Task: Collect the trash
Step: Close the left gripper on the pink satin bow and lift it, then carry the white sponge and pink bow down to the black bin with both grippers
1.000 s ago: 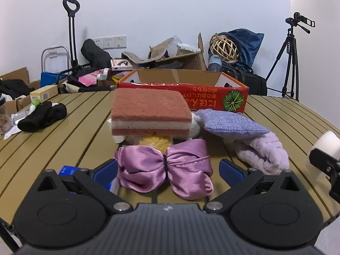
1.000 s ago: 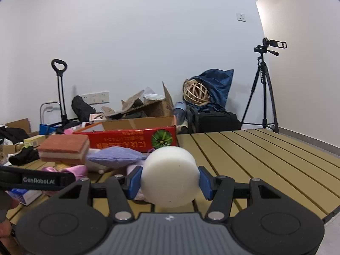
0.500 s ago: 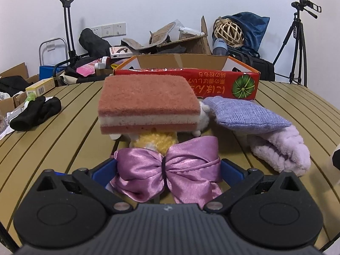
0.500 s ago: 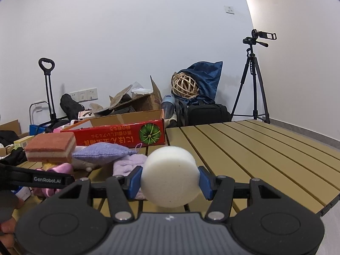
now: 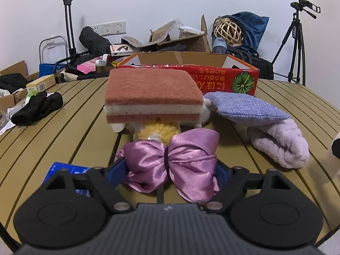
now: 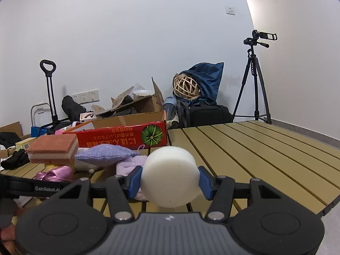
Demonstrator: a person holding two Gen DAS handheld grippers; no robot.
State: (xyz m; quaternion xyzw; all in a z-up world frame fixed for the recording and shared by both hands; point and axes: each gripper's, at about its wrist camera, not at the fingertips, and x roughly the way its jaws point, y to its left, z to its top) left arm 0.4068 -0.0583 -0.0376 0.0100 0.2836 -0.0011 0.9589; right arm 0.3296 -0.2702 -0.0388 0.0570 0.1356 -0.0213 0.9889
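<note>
Left wrist: left gripper point(image 5: 169, 171) just closed onto satin purple bow point(image 5: 171, 161) (long axis left-right), lower centre on slatted tabletop point(image 5: 63, 131).
Right wrist: right gripper point(image 6: 170, 181) clamps white foam cylinder point(image 6: 170, 175), round face toward camera, centre frame.

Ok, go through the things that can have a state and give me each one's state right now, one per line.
left gripper: jaws just closing, pads against the pink satin bow
right gripper: shut on the white foam puck
red pumpkin box: top flaps open
sponge: lying flat, stacked on soft items
</note>
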